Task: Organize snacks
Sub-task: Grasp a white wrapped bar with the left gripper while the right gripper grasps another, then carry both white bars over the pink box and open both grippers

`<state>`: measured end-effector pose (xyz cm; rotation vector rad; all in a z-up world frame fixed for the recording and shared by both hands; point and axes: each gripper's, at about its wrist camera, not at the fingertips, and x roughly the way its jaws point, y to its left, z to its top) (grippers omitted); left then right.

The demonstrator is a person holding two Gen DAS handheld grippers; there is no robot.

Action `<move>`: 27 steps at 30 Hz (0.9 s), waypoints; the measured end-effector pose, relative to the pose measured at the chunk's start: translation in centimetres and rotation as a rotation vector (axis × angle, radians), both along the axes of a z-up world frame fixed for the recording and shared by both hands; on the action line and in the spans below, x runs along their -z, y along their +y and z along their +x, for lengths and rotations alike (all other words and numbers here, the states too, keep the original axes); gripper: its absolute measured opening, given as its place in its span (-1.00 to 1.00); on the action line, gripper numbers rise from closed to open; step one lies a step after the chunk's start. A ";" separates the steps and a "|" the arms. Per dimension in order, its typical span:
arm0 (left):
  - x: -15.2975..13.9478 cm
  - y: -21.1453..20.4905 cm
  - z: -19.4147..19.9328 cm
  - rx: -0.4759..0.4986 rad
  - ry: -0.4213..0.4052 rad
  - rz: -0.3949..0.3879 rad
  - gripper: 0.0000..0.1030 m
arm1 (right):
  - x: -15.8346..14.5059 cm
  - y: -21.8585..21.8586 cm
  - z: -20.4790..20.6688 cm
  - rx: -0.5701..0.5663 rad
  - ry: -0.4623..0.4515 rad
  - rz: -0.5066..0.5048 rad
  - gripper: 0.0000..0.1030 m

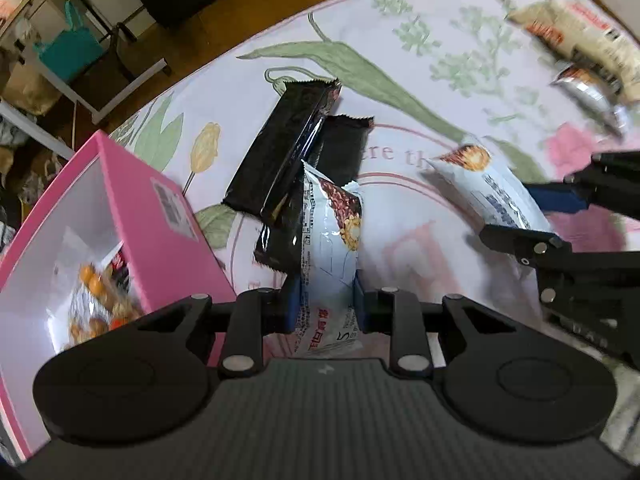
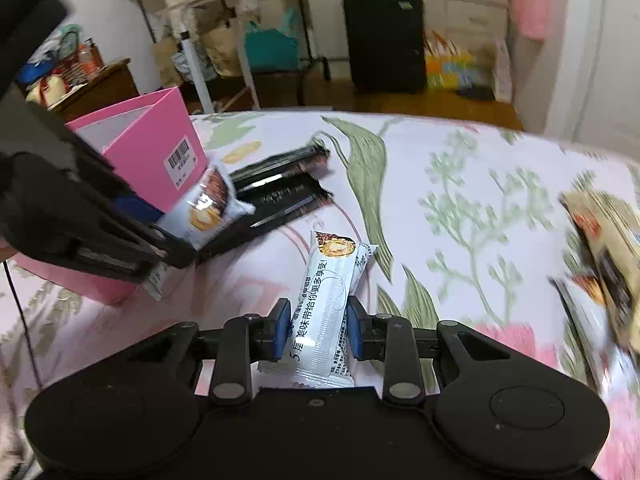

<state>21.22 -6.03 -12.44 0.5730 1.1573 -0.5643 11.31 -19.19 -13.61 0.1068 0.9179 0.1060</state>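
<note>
Far left in the left wrist view: open pink cardboard box (image 1: 132, 216) with white inner walls, orange-printed snack packets (image 1: 100, 300) lying inside, a barcode label on the outer wall. Same box (image 2: 160, 160) at the left in the right wrist view, standing on the floral-printed pink-and-white bedspread (image 1: 420, 60).

Just right of the box: two long black foil-wrapped snack bars (image 1: 288, 160), overlapping side by side on the spread, also visible as dark bars (image 2: 280, 188) beyond the box in the right wrist view.

Near centre of the left wrist view: left gripper (image 1: 325, 304), blue-padded fingers clenched on a white-and-brown plastic-wrapped wafer packet (image 1: 332, 248), packet upright between the pads, lifted off the spread in front of the black bars and near the box.

Further right: right gripper (image 2: 316, 330) clamped on a second white plastic-wrapped wafer packet with printed text (image 2: 332, 300), packet pointing forward along the fingers above the bedspread. Same packet (image 1: 492, 188) in the left wrist view at the right, pinched between black fingers.

Far right, blurred: beige and silver snack packets (image 1: 580, 48) lying on the spread, well apart from the box.
</note>
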 end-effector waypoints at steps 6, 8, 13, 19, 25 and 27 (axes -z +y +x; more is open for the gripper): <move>-3.7 2.5 -2.6 0.013 0.031 -0.098 -0.50 | -2.3 -1.4 -2.3 -0.001 0.071 0.260 -0.35; -5.1 4.2 -3.6 0.000 0.051 -0.133 -0.50 | -3.1 -1.1 -2.9 -0.013 0.077 0.313 -0.35; -8.2 9.1 -4.9 -0.069 0.085 -0.198 -0.51 | -5.9 1.5 -3.7 -0.093 0.088 0.365 -0.35; -12.2 15.8 -5.4 -0.179 0.027 -0.236 -0.51 | -10.1 6.7 -2.7 -0.269 0.021 0.326 -0.35; -13.7 21.9 -3.9 -0.316 -0.033 -0.341 -0.50 | -12.4 11.6 0.6 -0.377 -0.044 0.344 -0.35; -13.4 23.1 -3.3 -0.352 -0.041 -0.355 -0.50 | -12.6 13.1 1.6 -0.403 -0.070 0.297 -0.35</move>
